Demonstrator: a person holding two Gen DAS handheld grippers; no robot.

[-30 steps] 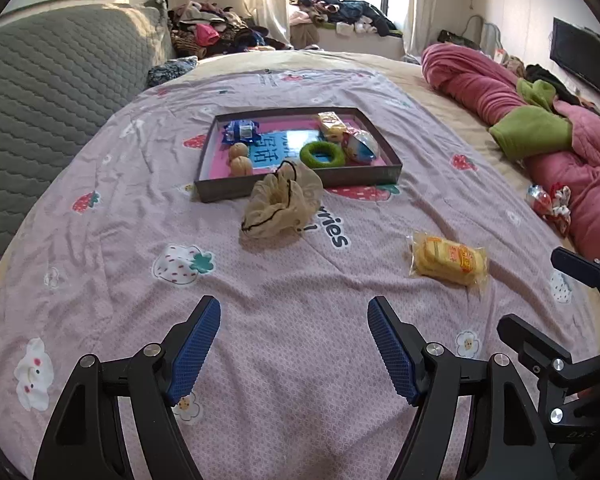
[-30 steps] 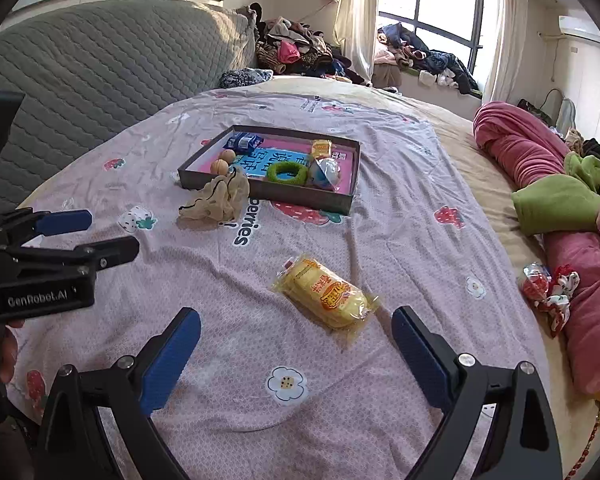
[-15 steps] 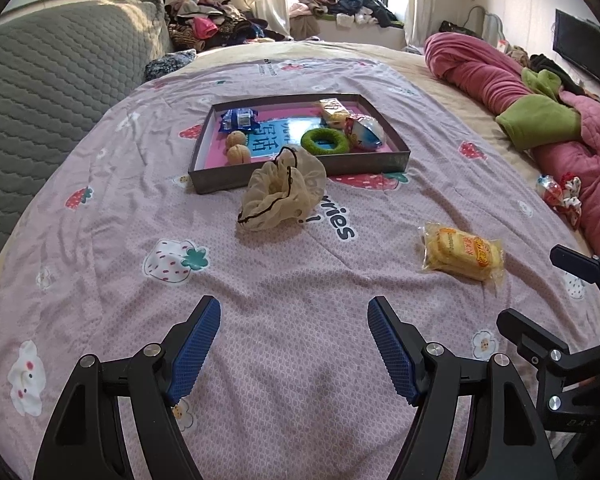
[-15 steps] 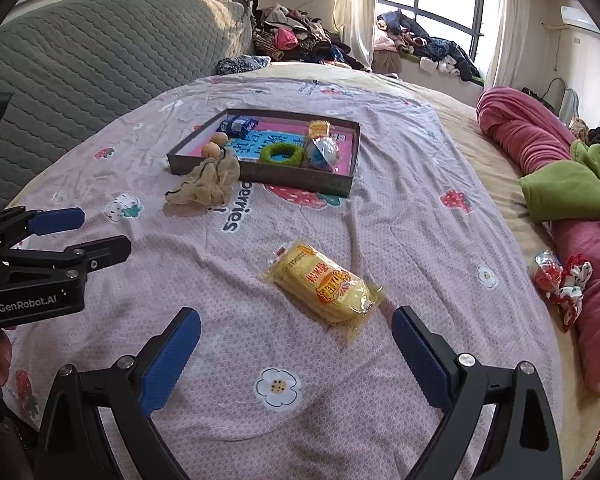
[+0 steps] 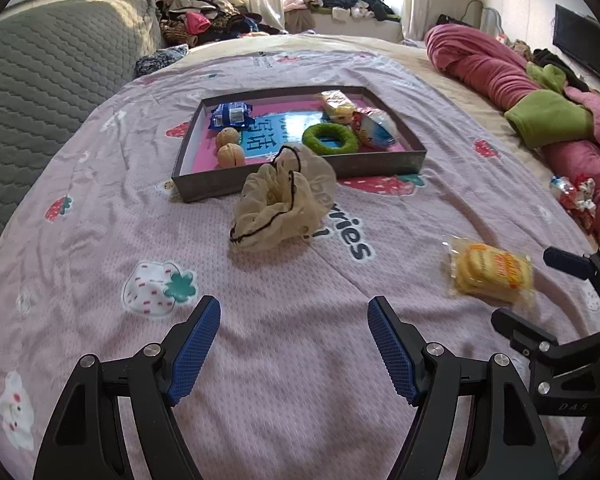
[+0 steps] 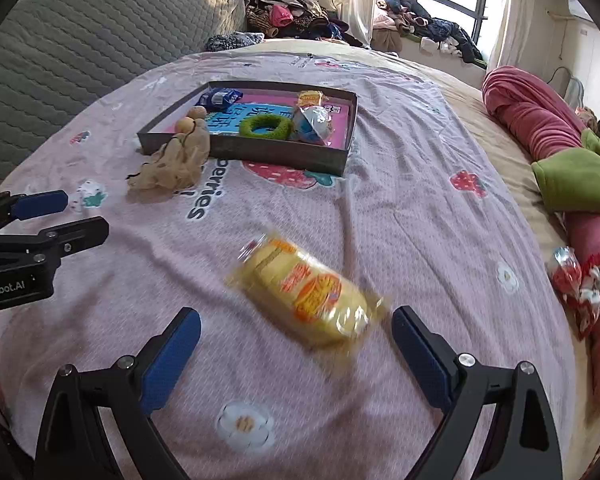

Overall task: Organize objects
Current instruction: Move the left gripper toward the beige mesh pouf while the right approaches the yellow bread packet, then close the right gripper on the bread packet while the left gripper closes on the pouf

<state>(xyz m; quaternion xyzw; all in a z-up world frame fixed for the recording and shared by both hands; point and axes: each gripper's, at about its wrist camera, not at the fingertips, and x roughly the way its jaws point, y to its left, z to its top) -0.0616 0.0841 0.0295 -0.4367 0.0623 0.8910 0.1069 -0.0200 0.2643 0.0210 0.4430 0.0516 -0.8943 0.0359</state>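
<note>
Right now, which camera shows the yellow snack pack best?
The right wrist view: the yellow snack pack lies large and near, just ahead of the open right gripper, though slightly blurred. The left wrist view shows it smaller, off to the right edge.

A: What is lying nearest the left hand-held gripper (image 5: 294, 344)?

B: Its blue-padded fingers (image 5: 194, 350) are standing wide apart over the pink bedsheet (image 5: 100, 240), gripping nothing. Ahead, a beige mesh pouch (image 5: 282, 200) is sitting crumpled, touching the near wall of the grey tray (image 5: 204, 190).

A: And what is sitting inside the tray?

B: A green ring (image 5: 330, 139), two walnuts (image 5: 229, 148), a blue packet (image 5: 231, 114), a yellow snack (image 5: 336, 102) and a red-and-white wrapper (image 5: 374, 128) are lying in it.

A: Anything off to the right?

B: A yellow cracker packet (image 5: 490, 274) is lying on the sheet, just beside the right hand-held gripper (image 5: 548, 292), which is poking in at the edge.
</note>
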